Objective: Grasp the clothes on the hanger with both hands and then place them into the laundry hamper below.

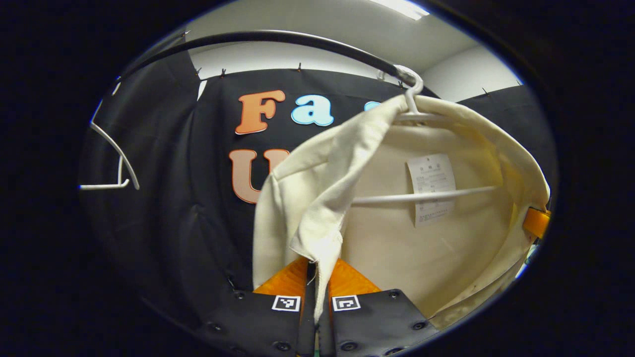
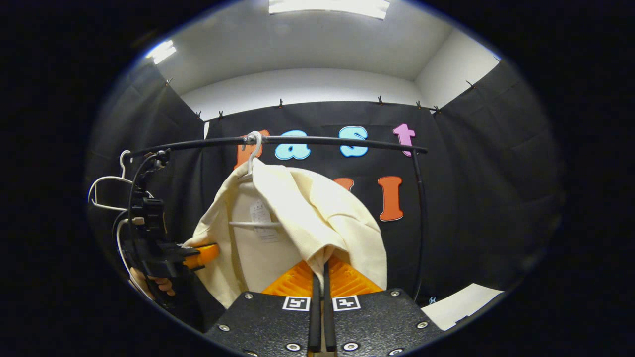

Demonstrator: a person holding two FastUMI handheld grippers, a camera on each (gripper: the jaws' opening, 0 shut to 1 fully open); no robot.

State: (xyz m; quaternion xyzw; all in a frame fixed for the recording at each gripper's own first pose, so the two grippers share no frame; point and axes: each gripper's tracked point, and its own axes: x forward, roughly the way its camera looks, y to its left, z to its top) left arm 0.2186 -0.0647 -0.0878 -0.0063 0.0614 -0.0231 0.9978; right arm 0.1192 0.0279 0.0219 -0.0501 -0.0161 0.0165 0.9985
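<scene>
- Left gripper view: the left gripper [image 1: 316, 270] sits at the bottom of the frame with its two fingers drawn close together, and a hem of the cream garment [image 1: 421, 238] runs down between them, so it is clamped on the cloth.
- The garment hangs open toward this camera, showing its inside and a white care label [image 1: 431, 188] sewn near the collar.
- It is draped over a white hanger [image 1: 414, 106], whose hook is caught on the black rail [image 1: 297, 37] arching overhead; the hanger's crossbar runs across the inside of the garment.
- A second, bare white hanger [image 1: 116, 158] hangs from the same rail well to the left.
- Right gripper view: the right gripper [image 2: 321, 277] also has its fingers nearly closed, pinching a lower fold of the garment [image 2: 307, 213] between them.
- From here the garment hangs from the hanger [image 2: 253, 148] on the rail [image 2: 322, 141], spread out sideways between the two grippers.
- Farther off at the left, the left gripper [image 2: 201, 256] grips the garment's opposite edge, and a hand [image 2: 156, 285] holds its dark handle from below.
- The bare hanger [image 2: 106, 191] hangs behind that handle.
- A pale sheet [image 2: 461, 302] lies low at the right; I cannot tell what it is.
</scene>
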